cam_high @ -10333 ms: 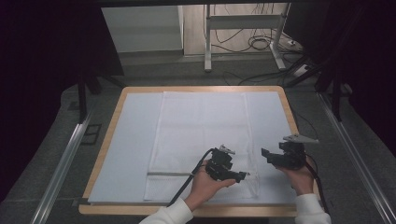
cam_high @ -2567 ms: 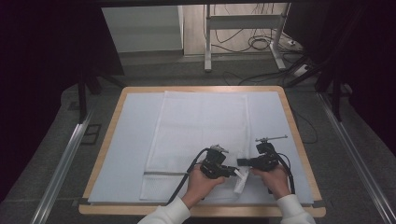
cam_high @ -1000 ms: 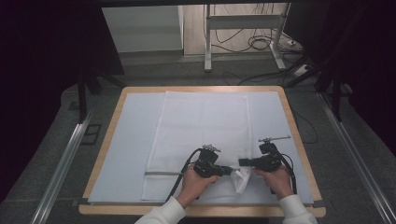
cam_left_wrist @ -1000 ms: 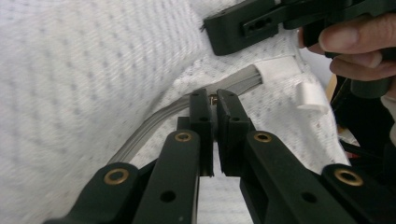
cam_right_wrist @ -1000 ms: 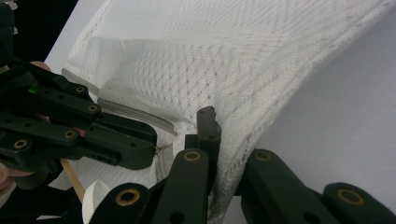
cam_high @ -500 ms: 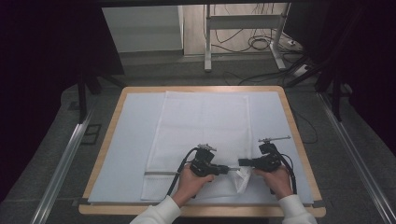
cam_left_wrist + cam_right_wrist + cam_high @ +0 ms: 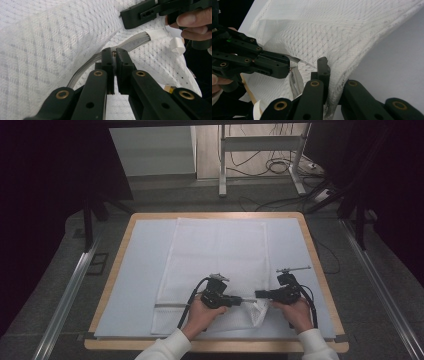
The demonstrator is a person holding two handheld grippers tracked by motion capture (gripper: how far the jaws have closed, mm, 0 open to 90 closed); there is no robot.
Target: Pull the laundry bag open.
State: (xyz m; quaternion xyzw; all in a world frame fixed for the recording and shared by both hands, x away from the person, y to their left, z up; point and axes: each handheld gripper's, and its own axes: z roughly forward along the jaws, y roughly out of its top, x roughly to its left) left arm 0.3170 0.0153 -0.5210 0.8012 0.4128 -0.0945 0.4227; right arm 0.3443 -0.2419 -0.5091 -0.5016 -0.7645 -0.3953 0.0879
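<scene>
Counter (image 7: 320, 270) bears a white mesh bag (image 7: 215, 255); left gripper (image 7: 243, 300) jaws clamp its zipper pull, right gripper (image 7: 258, 295) jaws clamp its corner.

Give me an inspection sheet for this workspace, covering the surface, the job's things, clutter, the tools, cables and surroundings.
Surface: wooden-edged table covered by a pale blue sheet.
Job's things: white mesh laundry bag lying flat, its near right corner lifted; grey zipper strip along that end.
Clutter: nothing seen.
Tools: left tool shut on the zipper pull; right tool shut on the mesh laundry bag's corner edge.
Cables: a black cable trails from the left tool over the bag; loose cables lie on the floor beyond the table.
Surroundings: dark room, grey floor, metal rails beside the table, a metal frame behind.
</scene>
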